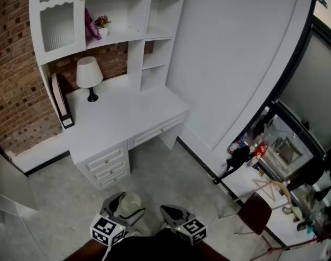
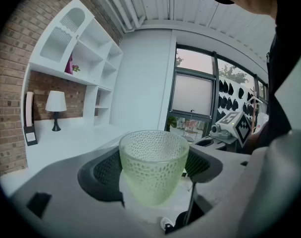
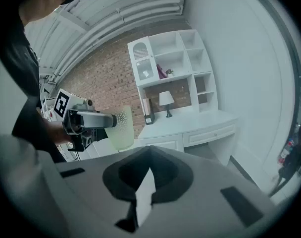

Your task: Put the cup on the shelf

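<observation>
A pale green dimpled glass cup (image 2: pixel 153 165) stands upright between the two dark pads of my left gripper (image 2: pixel 154 172), which is shut on its sides with the jaws spread wide. In the head view the cup (image 1: pixel 130 203) and left gripper (image 1: pixel 123 206) are low at the bottom, over the grey floor, well short of the white desk (image 1: pixel 127 116). The white shelf unit (image 1: pixel 130 15) rises above the desk against the brick wall. My right gripper (image 3: pixel 149 155) is shut and holds nothing; it sits beside the left one (image 1: pixel 173 215). From it I see the cup (image 3: pixel 122 128) at the left.
On the desk stand a white lamp (image 1: pixel 89 75) and a pink binder (image 1: pixel 59 99). A small flower pot (image 1: pixel 103 27) sits on one shelf. A dark chair (image 1: pixel 255 211) and clutter lie at the right by the glass door (image 1: pixel 312 86).
</observation>
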{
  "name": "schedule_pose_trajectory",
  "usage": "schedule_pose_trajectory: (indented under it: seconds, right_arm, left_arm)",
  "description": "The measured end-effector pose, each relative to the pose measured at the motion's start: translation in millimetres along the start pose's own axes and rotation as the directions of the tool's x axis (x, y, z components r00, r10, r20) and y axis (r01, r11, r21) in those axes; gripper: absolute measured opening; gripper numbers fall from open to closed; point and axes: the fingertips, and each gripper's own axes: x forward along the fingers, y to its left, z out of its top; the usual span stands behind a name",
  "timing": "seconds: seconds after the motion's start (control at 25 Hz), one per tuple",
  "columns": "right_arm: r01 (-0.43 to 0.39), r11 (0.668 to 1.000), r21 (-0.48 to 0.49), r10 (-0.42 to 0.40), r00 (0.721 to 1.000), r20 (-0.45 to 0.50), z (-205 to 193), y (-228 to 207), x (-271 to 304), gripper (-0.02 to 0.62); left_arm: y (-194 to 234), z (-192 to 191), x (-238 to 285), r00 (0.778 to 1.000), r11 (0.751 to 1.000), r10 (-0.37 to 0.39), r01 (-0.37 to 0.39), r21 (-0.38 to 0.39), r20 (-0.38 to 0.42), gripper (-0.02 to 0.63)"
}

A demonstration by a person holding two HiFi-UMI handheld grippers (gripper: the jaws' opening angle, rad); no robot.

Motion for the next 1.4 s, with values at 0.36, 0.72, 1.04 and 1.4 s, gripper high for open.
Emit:
schedule_pose_trajectory:
  seconds: [0.36, 0.72, 1.04, 1.4]
  right_arm:
    - [-0.011, 1.0, -0.004, 0.011, 1.0, -0.003, -3, 8, -3, 0.003]
    - [-0.039, 0.995, 0.086, 0.034, 0.998, 0.055, 4, 11, -5, 0.005]
    - [-0.009, 0.998, 0.059, 0.01, 1.0, -0.021, -9, 11, 1, 0.005]
    - [-0.03, 0.999, 0.025, 0.031, 0.999, -0.024, -8, 17, 3, 0.005]
  left_arm:
    - [-5, -4, -5, 1.0, 1.0, -0.004, 0.004, 0.001, -0.002, 0.382]
    - [-7, -4, -9, 1.0, 1.0, -0.009, 0.009, -0.006, -0.001, 0.382]
    - [-5, -1, -10, 1.0, 1.0, -0.006, 0.006, 0.001, 0.002, 0.382]
    - [-3, -3, -10, 1.0, 1.0, -0.001, 0.001, -0.003, 0.002, 0.382]
